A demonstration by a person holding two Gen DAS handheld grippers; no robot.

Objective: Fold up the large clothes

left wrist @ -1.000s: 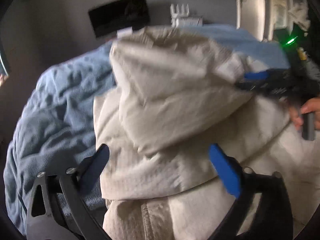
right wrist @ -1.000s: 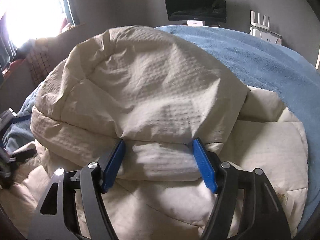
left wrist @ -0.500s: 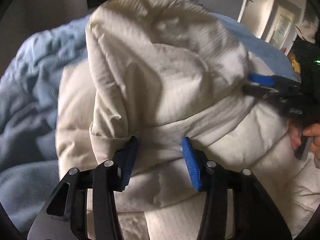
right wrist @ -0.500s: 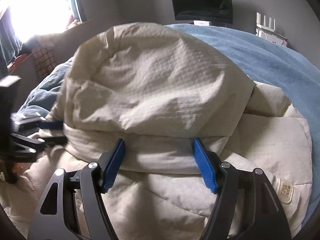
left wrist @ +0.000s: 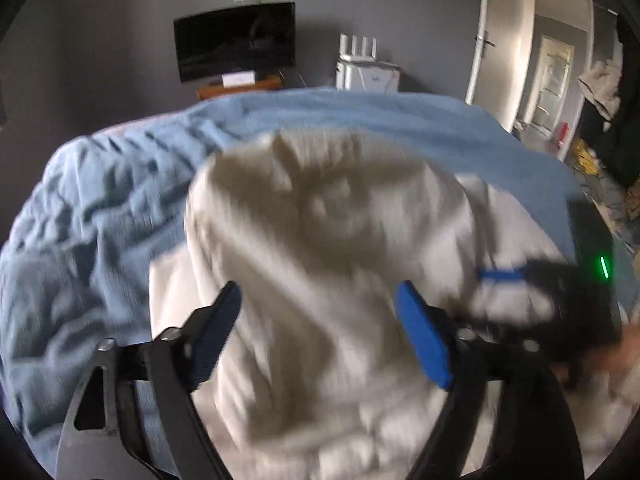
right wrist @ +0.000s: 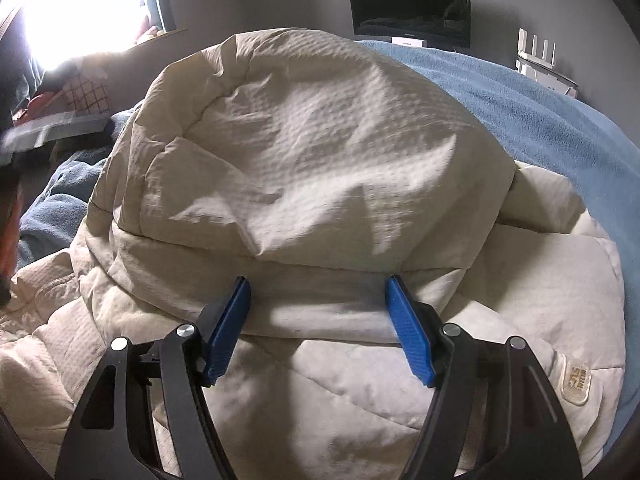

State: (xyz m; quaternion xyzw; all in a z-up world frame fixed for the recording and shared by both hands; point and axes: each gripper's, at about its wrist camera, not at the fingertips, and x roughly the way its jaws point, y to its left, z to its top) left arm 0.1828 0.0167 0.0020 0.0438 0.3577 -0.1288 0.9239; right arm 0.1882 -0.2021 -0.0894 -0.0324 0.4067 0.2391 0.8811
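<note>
A big cream quilted garment (right wrist: 312, 152) lies bunched on a blue blanket; it also shows, blurred, in the left wrist view (left wrist: 328, 240). Its upper part is folded over into a puffy mound on top of the lower part. My right gripper (right wrist: 318, 300) is open, its blue pads either side of the fold's front edge, which lies loose between them. My left gripper (left wrist: 318, 312) is open above the garment's left side, holding nothing. The right gripper shows blurred in the left wrist view (left wrist: 500, 276). A sewn label (right wrist: 576, 380) sits at the lower right.
The blue blanket (left wrist: 100, 220) covers the bed all around the garment. A TV (left wrist: 236, 42) and a white router (left wrist: 364, 64) stand by the grey far wall. An open doorway (left wrist: 552, 80) is at the right, a bright window (right wrist: 72, 8) at the left.
My left gripper has opened wider and lifted back from the garment's fold; its view now tilts up to the room. My right gripper has held almost still and open.
</note>
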